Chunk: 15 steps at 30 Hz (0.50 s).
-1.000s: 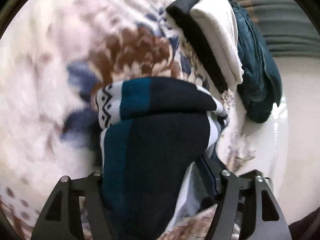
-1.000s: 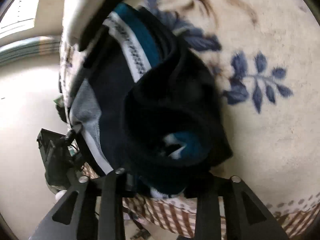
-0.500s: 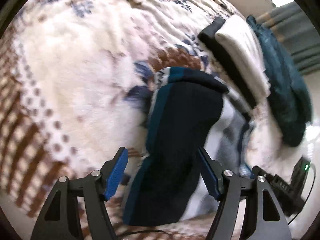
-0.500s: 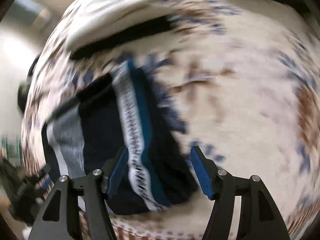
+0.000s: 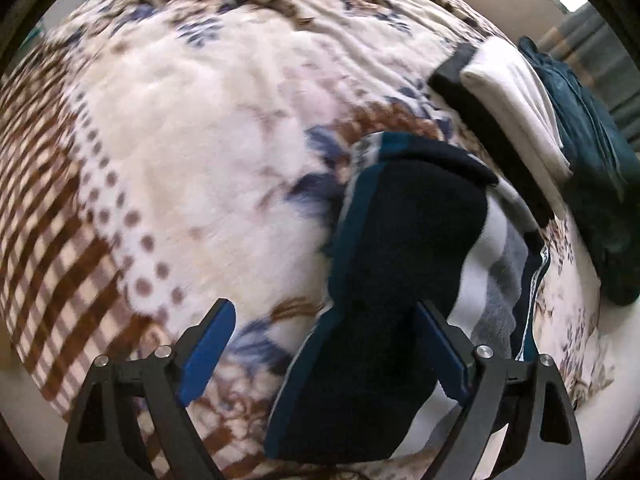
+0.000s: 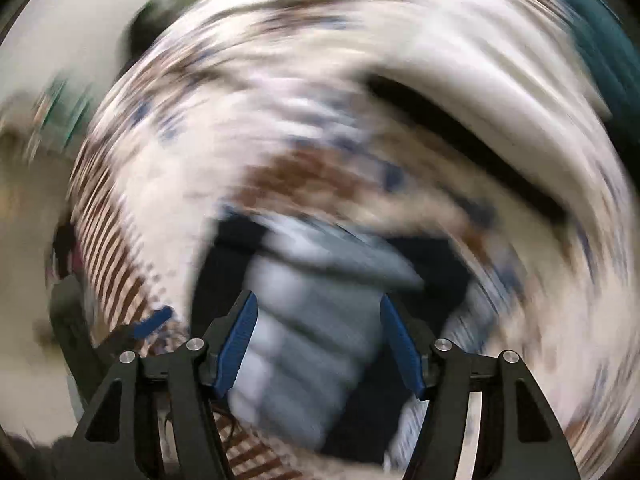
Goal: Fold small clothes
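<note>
Blanket (image 5: 192,152): sock (image 5: 384,320) below left gripper (image 5: 332,352)

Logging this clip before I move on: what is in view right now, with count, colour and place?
sock: one, navy with a teal stripe and a patterned white cuff, folded over, lying on the blanket between the open fingers of the left gripper.
second sock: one, grey, white and navy, partly under the first, on its right.
blanket: one, cream with brown and blue flowers and a brown check border, under everything.
folded pile: one, white on black, upper right of the blanket.
teal garment: one, crumpled, right of the pile.
left gripper: black, blue pads, jaws opening, not pressing the sock.
right gripper: black, blue pads, open, view blurred.
</note>
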Available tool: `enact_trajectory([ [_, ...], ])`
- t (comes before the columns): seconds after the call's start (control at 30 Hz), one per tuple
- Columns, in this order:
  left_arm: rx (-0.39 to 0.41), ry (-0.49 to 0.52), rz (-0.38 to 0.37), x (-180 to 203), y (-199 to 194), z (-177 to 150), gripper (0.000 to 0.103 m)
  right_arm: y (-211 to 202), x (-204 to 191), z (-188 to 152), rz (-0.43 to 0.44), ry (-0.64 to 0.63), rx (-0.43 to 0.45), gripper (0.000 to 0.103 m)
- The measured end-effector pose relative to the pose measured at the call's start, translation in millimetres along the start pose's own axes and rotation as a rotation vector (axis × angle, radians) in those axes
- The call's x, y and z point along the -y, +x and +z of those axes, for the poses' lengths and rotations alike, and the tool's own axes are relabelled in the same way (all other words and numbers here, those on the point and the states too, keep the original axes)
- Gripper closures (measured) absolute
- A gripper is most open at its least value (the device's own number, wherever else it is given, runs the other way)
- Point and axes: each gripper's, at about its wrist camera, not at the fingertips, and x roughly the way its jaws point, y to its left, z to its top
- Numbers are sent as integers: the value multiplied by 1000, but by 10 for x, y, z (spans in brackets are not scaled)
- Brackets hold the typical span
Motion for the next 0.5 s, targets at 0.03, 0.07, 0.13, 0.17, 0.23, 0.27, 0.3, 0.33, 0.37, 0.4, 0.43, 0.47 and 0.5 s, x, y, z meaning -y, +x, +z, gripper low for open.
enact_trajectory([
  [0.03,2,-6,4,-32,-13,-27,13,181,-212,222,-3,-90,-37,38],
  [0.07,1,-13,3,-66,-14,-59,13,351,-358,407,-20,-165,-81,39],
  [0.13,-5,-22,-5,-107,3,-102,13,726,-592,674,-48,-298,-183,49],
  [0.17,-8,-33,-24,-125,22,-115,13,891,-709,683,-62,-370,-256,52],
  [0.23,-14,-36,-41,-111,81,-109,13,1117,-723,670,-71,-415,-330,96],
  [0.27,-15,-32,-47,-95,123,-98,13,1195,-677,711,-90,-382,-359,96],
  [0.3,-17,-24,-61,-74,170,-88,13,1224,-596,800,-107,-329,-354,96],
  [0.33,-20,-20,-67,-61,198,-84,13,1203,-455,915,-116,-246,-325,96],
  [0.37,-24,-19,-76,-49,232,-78,13,1177,-283,1012,-111,-144,-311,97],
  [0.4,-23,-21,-89,-44,253,-74,13,1167,-99,1078,-76,-39,-316,97],
  [0.43,-25,-23,-98,-40,263,-74,13,1158,-9,1107,-41,20,-327,97],
  [0.47,-28,-26,-103,-40,261,-69,13,1143,76,1129,7,73,-333,97],
  [0.5,-29,-29,-107,-46,260,-65,13,1111,113,1134,24,87,-333,97],
])
